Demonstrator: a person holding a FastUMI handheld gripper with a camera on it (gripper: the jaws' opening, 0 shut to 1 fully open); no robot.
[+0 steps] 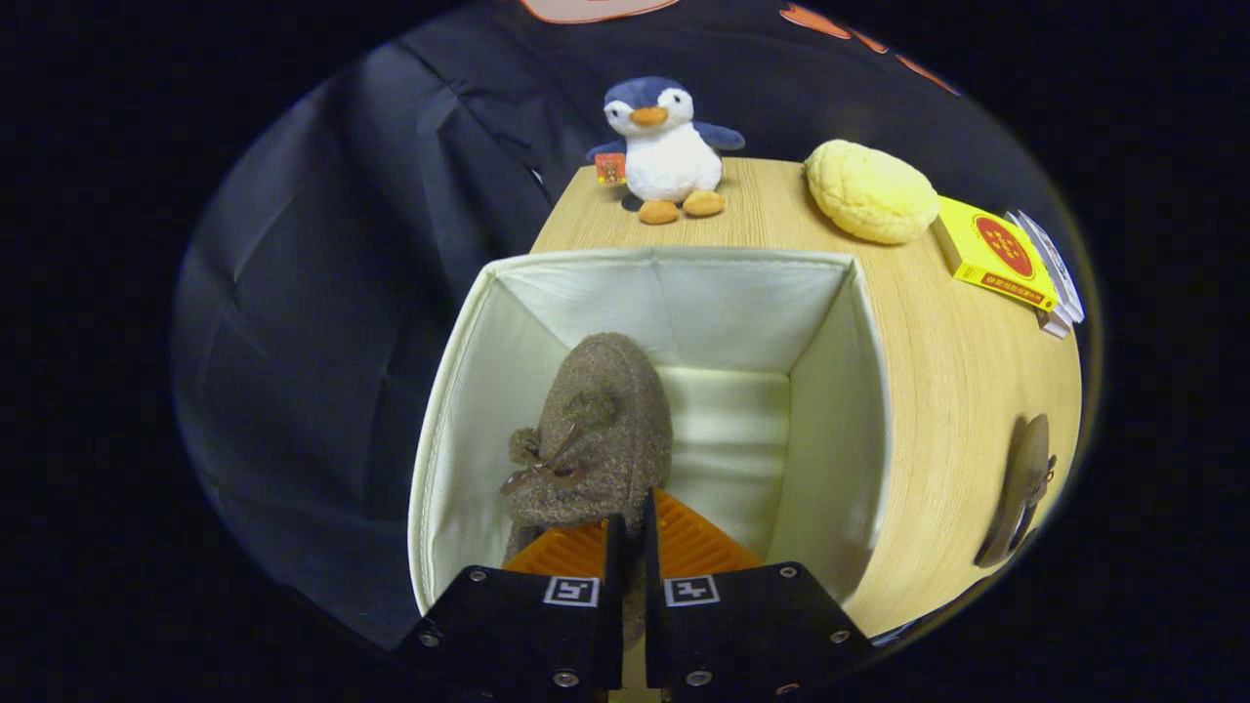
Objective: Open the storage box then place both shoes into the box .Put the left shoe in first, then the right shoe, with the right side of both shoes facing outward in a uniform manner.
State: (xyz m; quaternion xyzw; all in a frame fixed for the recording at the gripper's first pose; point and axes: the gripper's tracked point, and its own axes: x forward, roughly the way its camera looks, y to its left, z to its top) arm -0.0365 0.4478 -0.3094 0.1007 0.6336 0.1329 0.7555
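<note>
While the gripper [625, 532] is clamped on the heel of the brown shoe [596, 430], the shoe hangs toe-forward inside the open storage box [459, 391], near its left wall. Judgement: lower it until the sole rests on the floor, hugging that wall — room is needed for the second shoe [1020, 488], lying on the table [957, 391] well apart — then release.

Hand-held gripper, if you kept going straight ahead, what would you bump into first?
The hand-held gripper is shut on the brown fuzzy shoe. Straight on, the shoe's toe would probably meet the white storage box far wall, though depth is unclear.
</note>
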